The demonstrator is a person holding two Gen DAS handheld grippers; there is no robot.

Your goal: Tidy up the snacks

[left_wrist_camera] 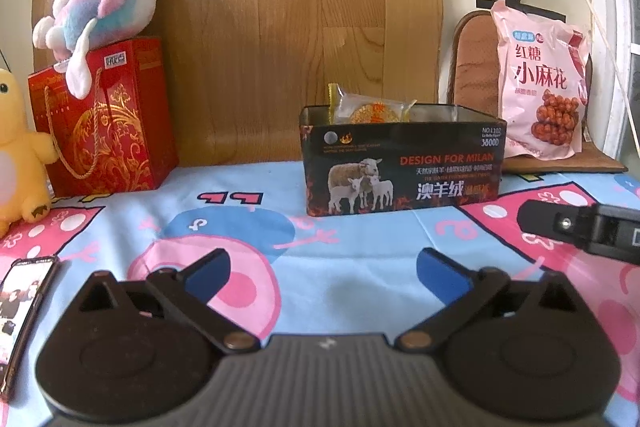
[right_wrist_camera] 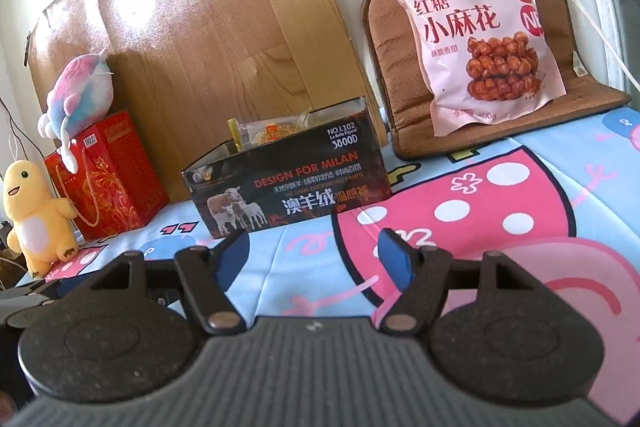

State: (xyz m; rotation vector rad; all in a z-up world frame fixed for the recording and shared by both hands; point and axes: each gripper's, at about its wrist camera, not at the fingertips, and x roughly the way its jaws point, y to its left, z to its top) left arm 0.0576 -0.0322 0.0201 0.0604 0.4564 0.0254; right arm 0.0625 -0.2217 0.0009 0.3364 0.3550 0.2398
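Note:
A black tin box with sheep pictures stands open on the cartoon sheet. A wrapped mooncake leans inside it at the back left. A large pink snack bag leans upright on a brown cushion to the right. My left gripper is open wide in front of the box, nothing between its blue pads. My right gripper is open too, empty, low over the sheet near the box's front. Its finger pokes in at the right of the left wrist view.
A red gift bag with a pink-blue plush fish on top stands at left, beside a yellow plush toy. A phone lies at the left edge. A wooden board backs the scene.

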